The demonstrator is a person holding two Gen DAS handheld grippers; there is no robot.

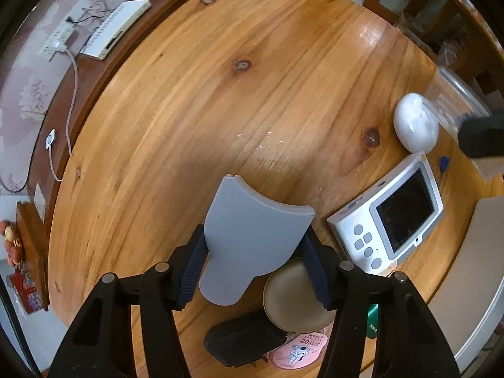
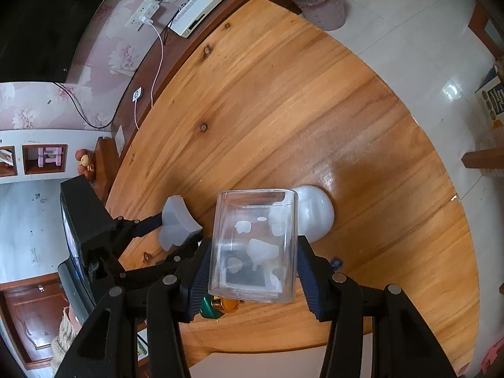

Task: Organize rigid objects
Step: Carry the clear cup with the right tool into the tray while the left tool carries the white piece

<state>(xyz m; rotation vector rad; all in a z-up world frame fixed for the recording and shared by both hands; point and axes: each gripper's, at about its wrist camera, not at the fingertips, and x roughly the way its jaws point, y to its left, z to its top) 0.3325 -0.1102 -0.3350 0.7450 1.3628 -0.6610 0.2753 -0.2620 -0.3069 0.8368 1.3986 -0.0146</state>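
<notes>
Wood table [image 1: 252, 94]: L tool [image 1: 253, 267] grips grey piece [image 1: 249, 236], R tool [image 2: 253, 280] clear box [image 2: 255, 245].

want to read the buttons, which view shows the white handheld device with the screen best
The left wrist view: the white handheld device lies in plain sight on the wooden table, screen and grey buttons visible. The right wrist view does not show it.
</notes>
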